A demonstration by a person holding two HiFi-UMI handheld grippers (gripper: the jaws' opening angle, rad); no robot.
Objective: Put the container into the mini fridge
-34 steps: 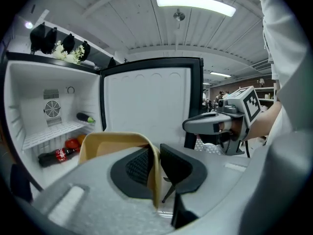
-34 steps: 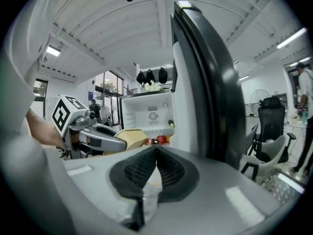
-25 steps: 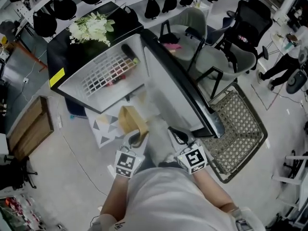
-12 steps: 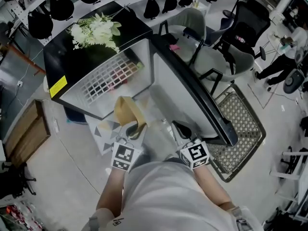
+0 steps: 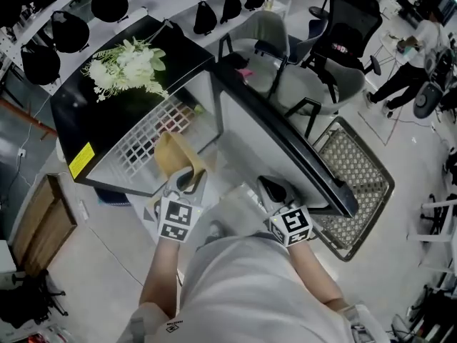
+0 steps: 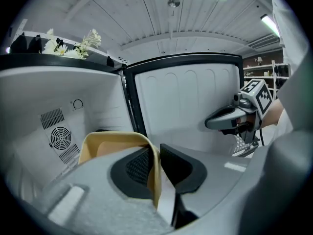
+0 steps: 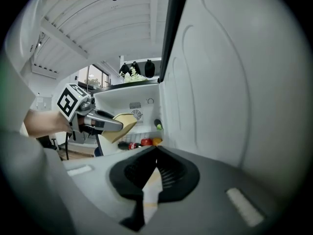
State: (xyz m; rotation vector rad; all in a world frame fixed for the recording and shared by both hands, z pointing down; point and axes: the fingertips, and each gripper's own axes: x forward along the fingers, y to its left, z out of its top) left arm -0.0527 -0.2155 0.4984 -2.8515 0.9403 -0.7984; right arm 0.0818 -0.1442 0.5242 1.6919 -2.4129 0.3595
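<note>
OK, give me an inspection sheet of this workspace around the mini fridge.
surface: pale floor; wire shelf inside.
job's things: mini fridge, door open; tan container at its opening, not yet set down.
clutter: flowers on the fridge top; red and orange items low inside.
tools: left tool shut on the container's wall; right tool shut, empty.
cables: nothing seen near the fridge.
surroundings: office chairs; mesh seat beyond the door.

Left tool [image 6: 156, 150] pinches container [image 6: 104, 146] rim, fridge [image 6: 93, 112] ahead.
</note>
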